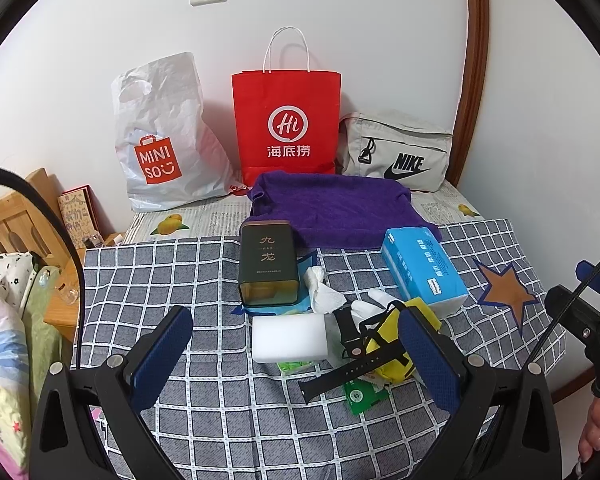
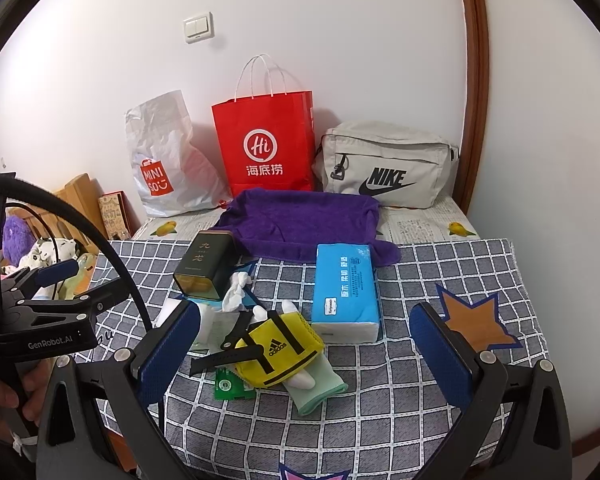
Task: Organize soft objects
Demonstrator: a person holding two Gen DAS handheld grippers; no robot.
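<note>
Both tongs, left [image 1: 296,356] and right [image 2: 304,354], spread wide, empty, above checkered surface [image 2: 440,280]; yellow Adidas pouch [image 2: 280,348] beside blue tissue pack [image 2: 346,292], purple towel [image 2: 300,220] behind

The right gripper [image 2: 304,354] hangs with its blue-padded jaws spread wide above the checked cloth [image 2: 380,408]; the yellow adidas pouch [image 2: 284,350] lies between them; a black strap [image 2: 220,358] touches the pouch's left side; a mint glove [image 2: 320,386] pokes from under it; the blue tissue pack [image 2: 346,288] sits just behind it; the purple towel [image 2: 300,220] lies farther back.
</note>
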